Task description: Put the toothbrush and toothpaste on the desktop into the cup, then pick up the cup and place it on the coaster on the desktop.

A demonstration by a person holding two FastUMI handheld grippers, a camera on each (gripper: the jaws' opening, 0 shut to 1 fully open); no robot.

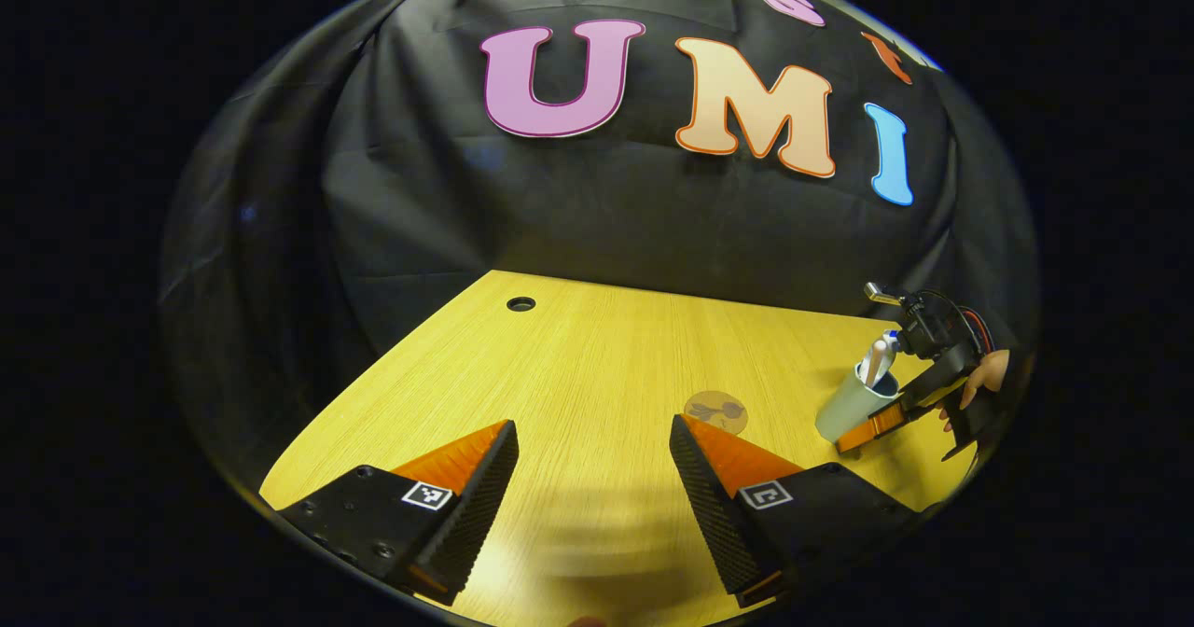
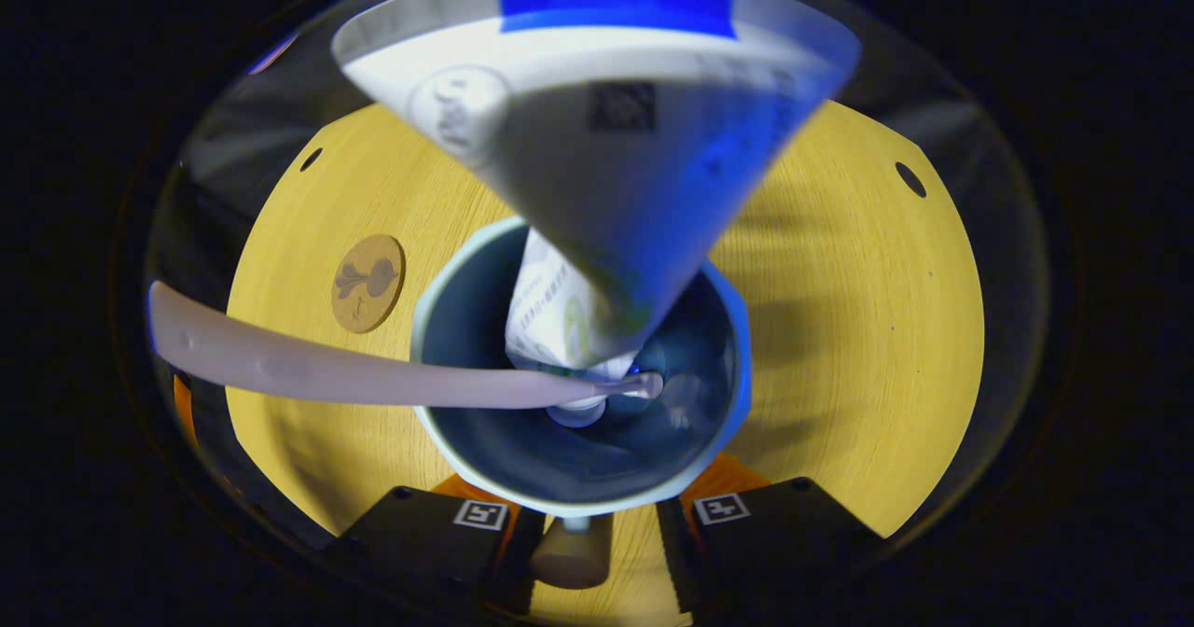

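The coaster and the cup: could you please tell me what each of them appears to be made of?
The coaster looks like cork or thin wood: a flat, matte tan disc with a dark printed motif. The cup looks like ceramic or smooth plastic: pale blue-grey, with a thick rim and soft sheen; the pictures leave it open.

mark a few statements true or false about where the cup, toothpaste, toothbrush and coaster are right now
1. The toothpaste stands in the cup. True.
2. The cup sits on the coaster. False: the coaster lies apart from it, bare, on the desktop.
3. The toothbrush lies flat on the desktop. False: its end is in the cup and it leans over the rim.
4. The left claw is open with nothing between its fingers. True.
5. The right claw is at the cup's side. True.
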